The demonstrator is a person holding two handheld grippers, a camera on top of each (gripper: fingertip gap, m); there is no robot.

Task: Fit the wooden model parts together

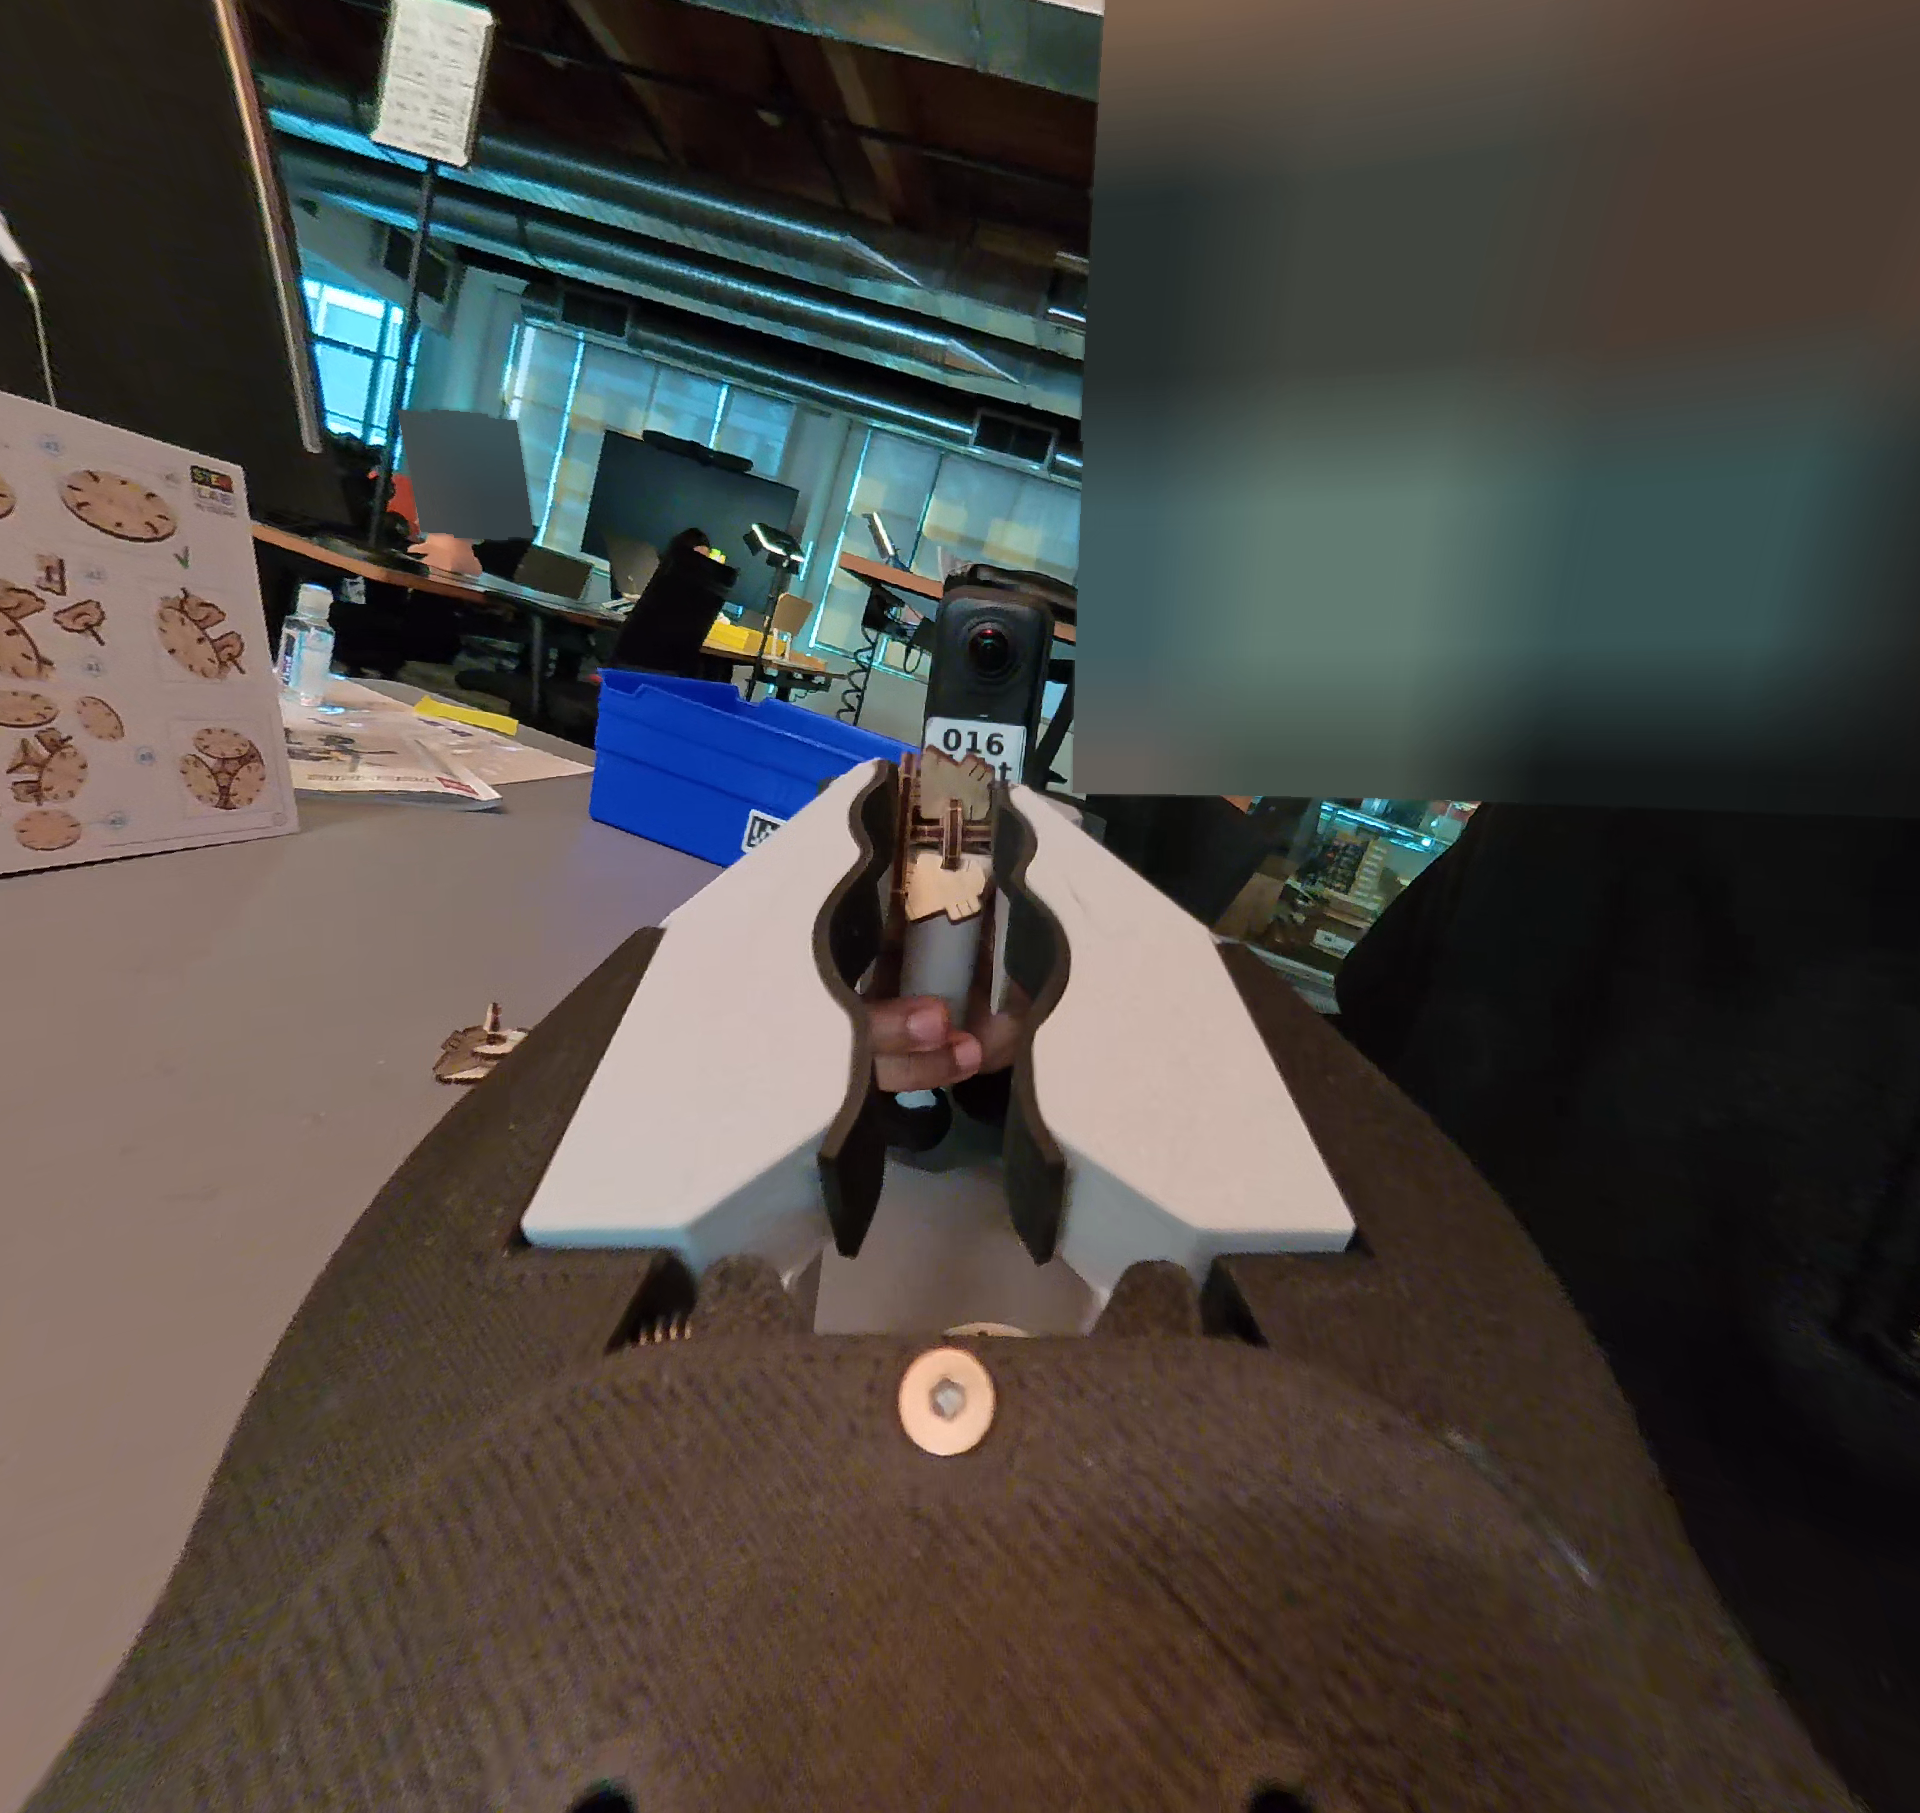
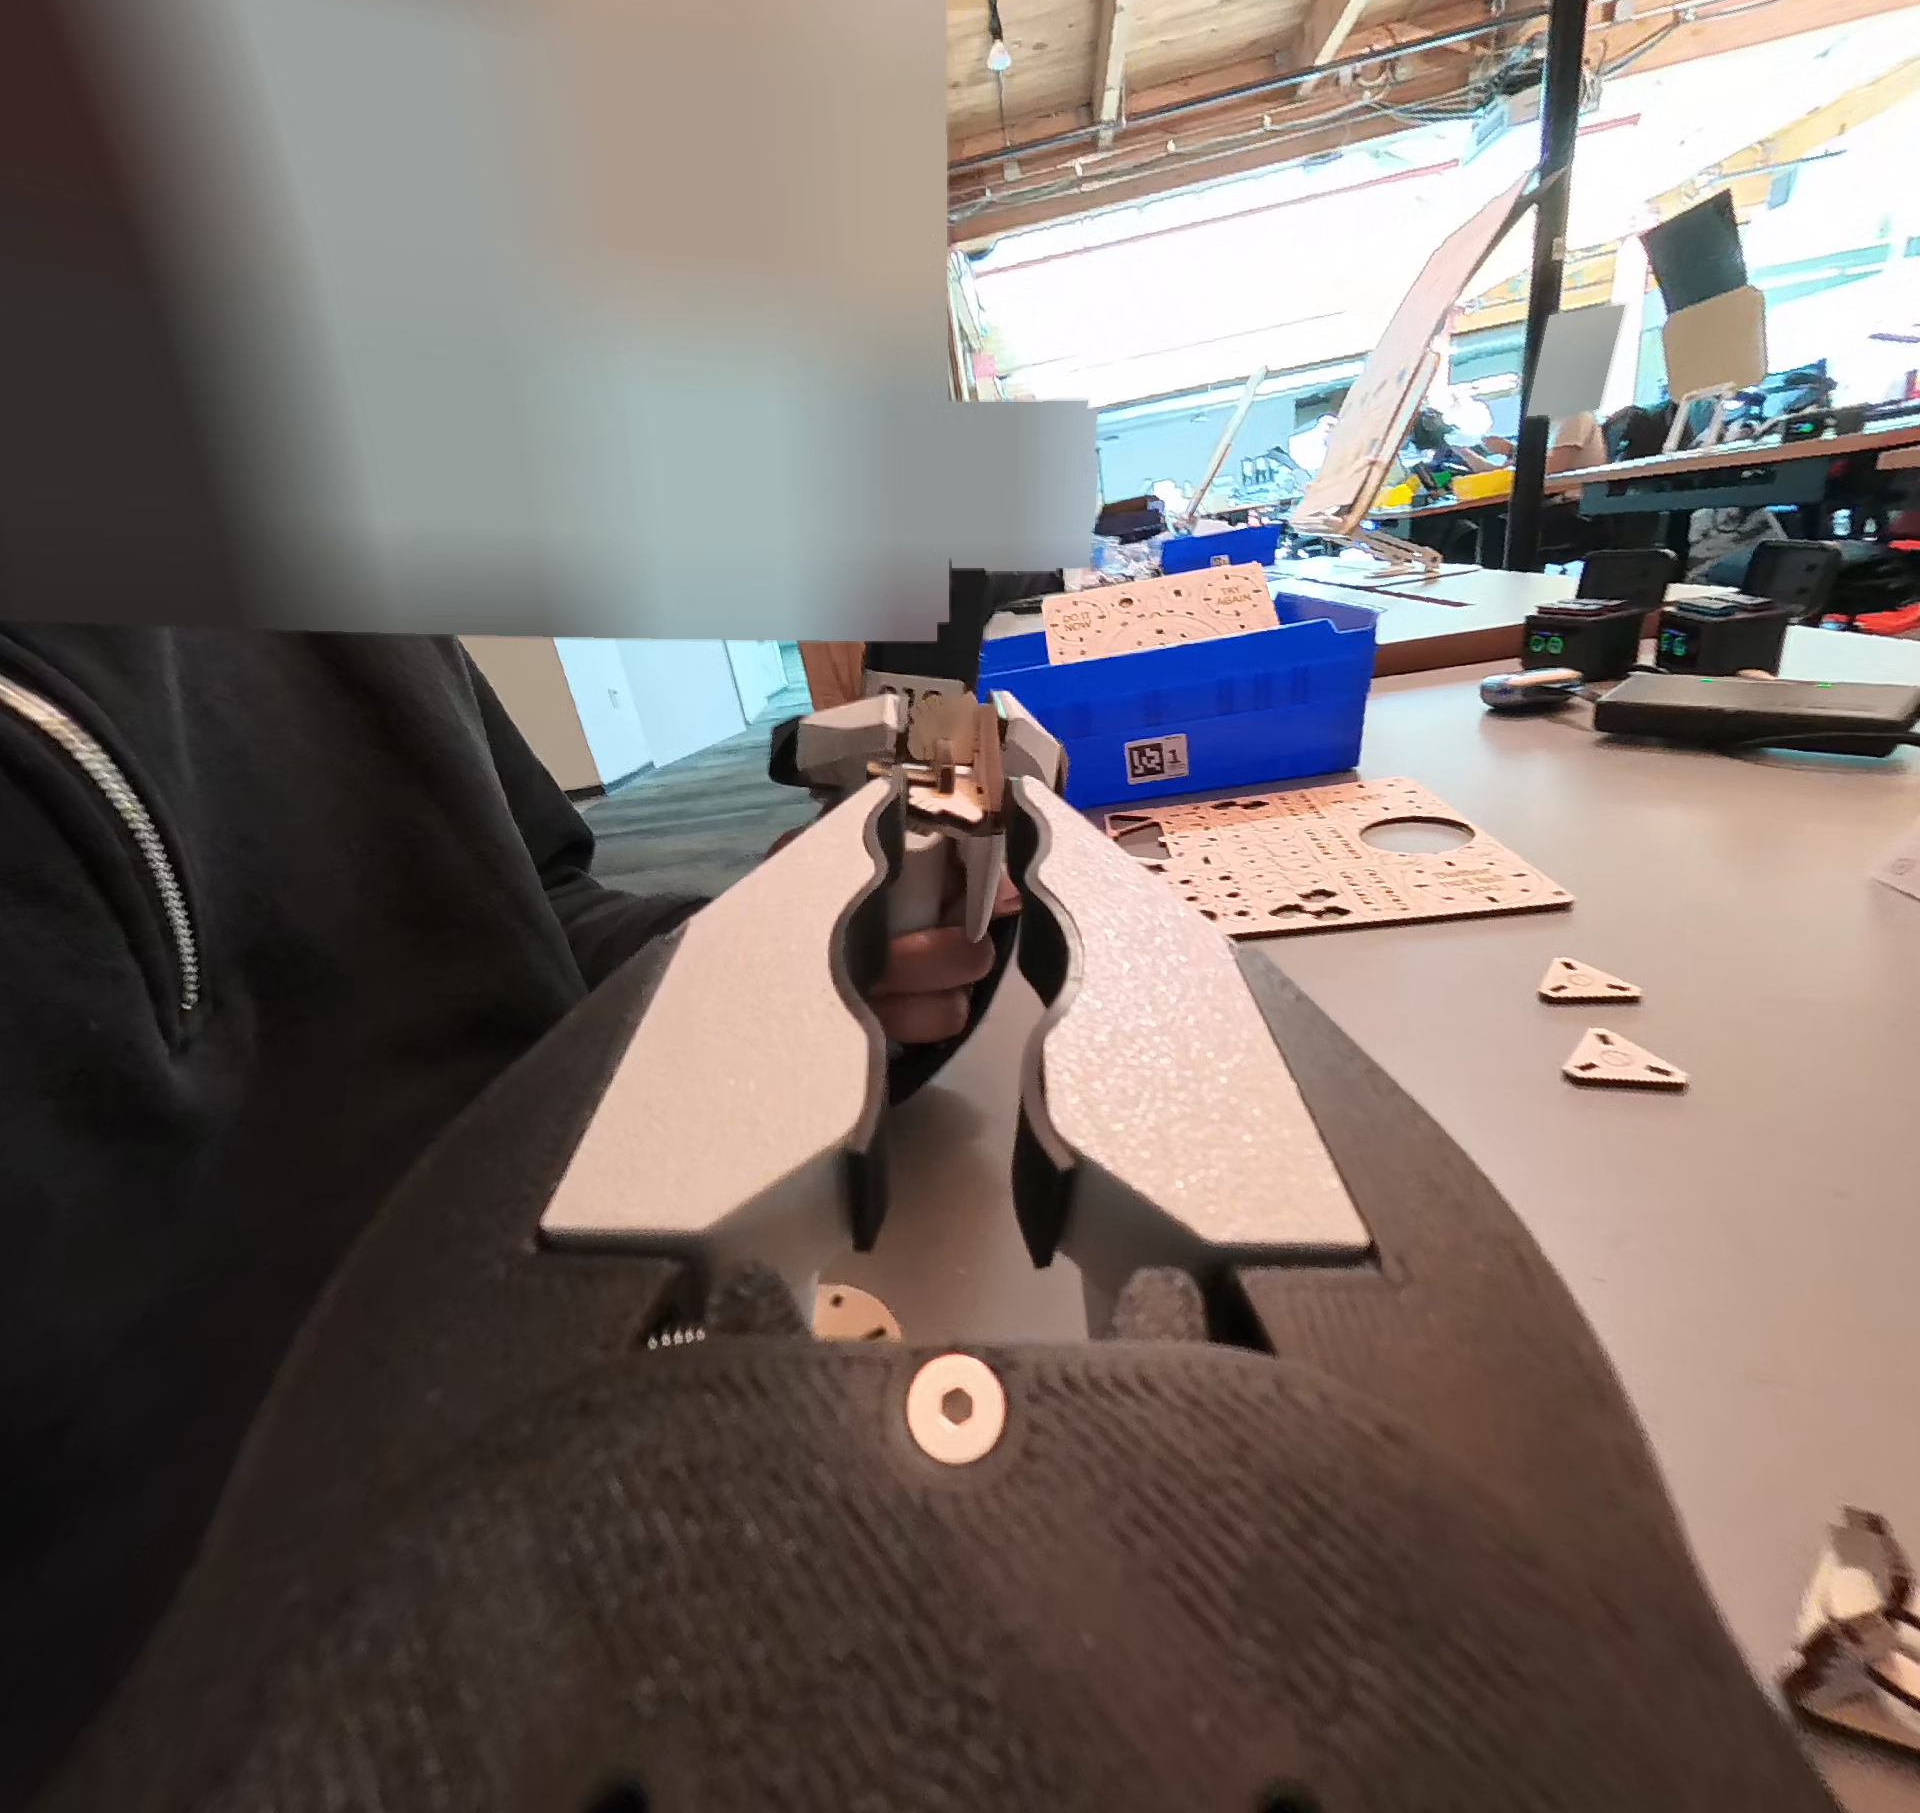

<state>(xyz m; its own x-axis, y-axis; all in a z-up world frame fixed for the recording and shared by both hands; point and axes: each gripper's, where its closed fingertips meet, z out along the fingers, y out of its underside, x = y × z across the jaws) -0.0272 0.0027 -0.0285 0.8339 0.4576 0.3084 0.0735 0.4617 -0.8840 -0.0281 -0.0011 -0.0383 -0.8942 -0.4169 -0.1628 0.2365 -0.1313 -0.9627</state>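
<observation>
Facing each other above the near edge of the grey worktop (image 2: 1558, 1192), the two tools meet tip to tip on one small wooden assembly (image 1: 948, 844). The left tool (image 1: 948, 807) stands narrow, its dark wavy pads against the sides of this laser-cut plywood piece, made of lobed plates joined by a slotted cross-piece. The right tool (image 2: 951, 802) is equally narrow and grips the same assembly from the opposite side. A hand (image 1: 925, 1041) shows beyond the left tool's fingers, under the other tool's body.

Open worktop spreads to the left of the left tool, with only a small wooden cluster (image 1: 478, 1046) lying near it. Right of the right tool the surface is smooth and mostly free: two flat rounded triangular wooden pieces (image 2: 1590, 984) lie well apart from the tools, and a thin plywood sheet (image 2: 1340, 859) with cut-out holes lies farther off, just in front of a glossy blue plastic bin (image 2: 1226, 714). The bin carries a white square-code label and holds another upright plywood sheet (image 2: 1158, 610) with engraved writing. A printed instruction sheet (image 1: 125, 641) with drawn wooden discs stands at the far left, and a clear bottle (image 1: 307, 641) stands behind it.
</observation>
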